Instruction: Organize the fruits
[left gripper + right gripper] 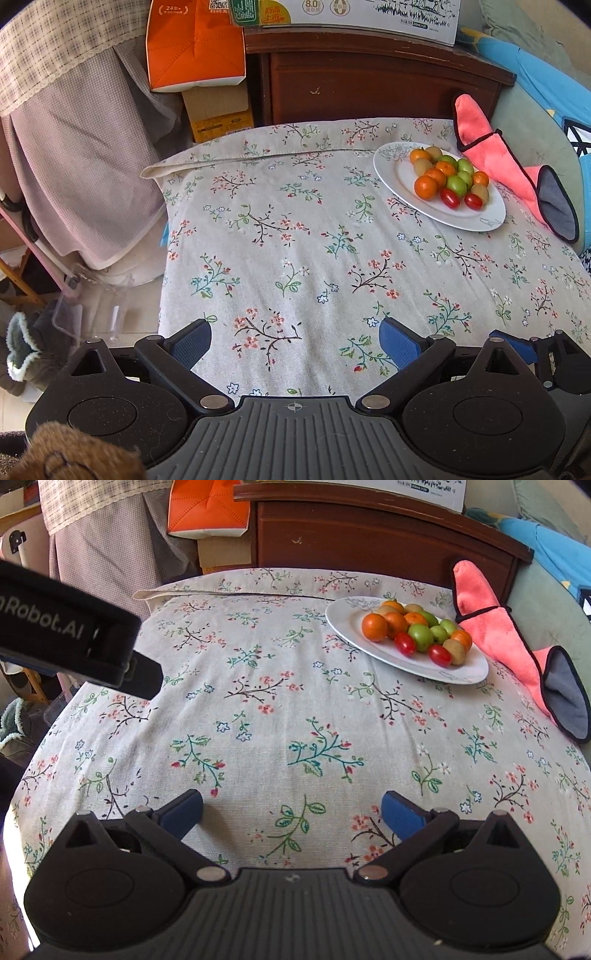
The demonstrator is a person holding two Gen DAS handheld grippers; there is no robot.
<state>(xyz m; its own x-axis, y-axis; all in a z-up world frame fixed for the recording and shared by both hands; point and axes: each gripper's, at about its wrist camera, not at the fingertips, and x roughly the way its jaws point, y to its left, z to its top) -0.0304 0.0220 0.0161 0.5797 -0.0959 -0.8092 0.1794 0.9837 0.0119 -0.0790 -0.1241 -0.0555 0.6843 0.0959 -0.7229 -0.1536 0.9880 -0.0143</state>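
A white oval plate [388,166] [343,620] sits at the far right of the flowered tablecloth. It holds a heap of fruit: several oranges [425,187] [374,627], green fruits [457,184] [420,632], brownish kiwis [480,192] [455,650] and two red cherry tomatoes [450,198] [405,643]. My left gripper [295,341] is open and empty over the near edge of the table. My right gripper [293,812] is open and empty too, well short of the plate. The left gripper's body [74,635] shows at the left of the right wrist view.
A pink cloth with grey lining [517,173] [517,642] lies right of the plate. A dark wooden cabinet [369,81] stands behind the table, with orange and cardboard boxes [195,48] beside it. A checked curtain [74,110] hangs at left.
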